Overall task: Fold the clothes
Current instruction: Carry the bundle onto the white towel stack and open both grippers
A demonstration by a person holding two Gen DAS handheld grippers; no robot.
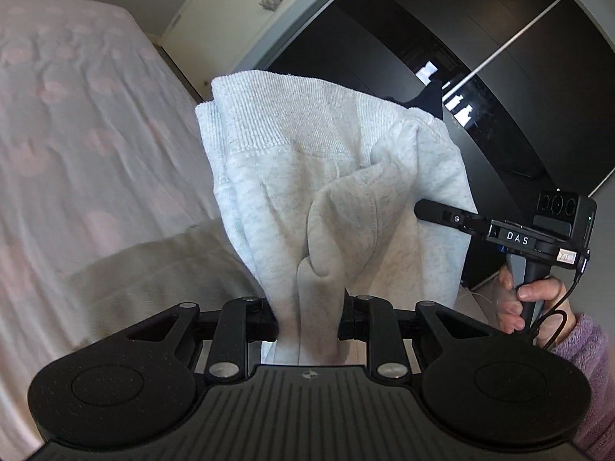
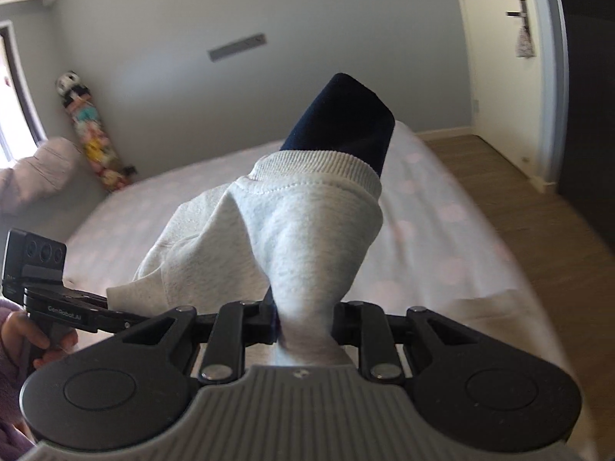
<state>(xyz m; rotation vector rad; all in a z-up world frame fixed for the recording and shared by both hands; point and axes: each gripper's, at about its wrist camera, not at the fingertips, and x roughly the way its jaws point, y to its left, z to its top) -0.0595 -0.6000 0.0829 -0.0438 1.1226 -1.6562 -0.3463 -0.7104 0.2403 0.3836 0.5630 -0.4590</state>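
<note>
A light grey sweatshirt (image 1: 307, 176) with ribbed hems and a dark navy part (image 2: 346, 119) hangs in the air between both grippers. My left gripper (image 1: 307, 319) is shut on a bunched fold of it. My right gripper (image 2: 305, 322) is shut on another fold near a ribbed edge (image 2: 319, 167). In the left wrist view the right gripper (image 1: 453, 217) shows at the sweatshirt's right side. In the right wrist view the left gripper (image 2: 96, 309) shows at the lower left, its tips hidden behind the cloth.
A bed (image 1: 77, 134) with a pale pink spotted cover lies below and to the left; it also shows in the right wrist view (image 2: 442, 230). A black glossy wardrobe (image 1: 480, 57), a white door (image 2: 499, 57), wooden floor (image 2: 519, 192) and a skateboard (image 2: 96, 142) against the wall surround it.
</note>
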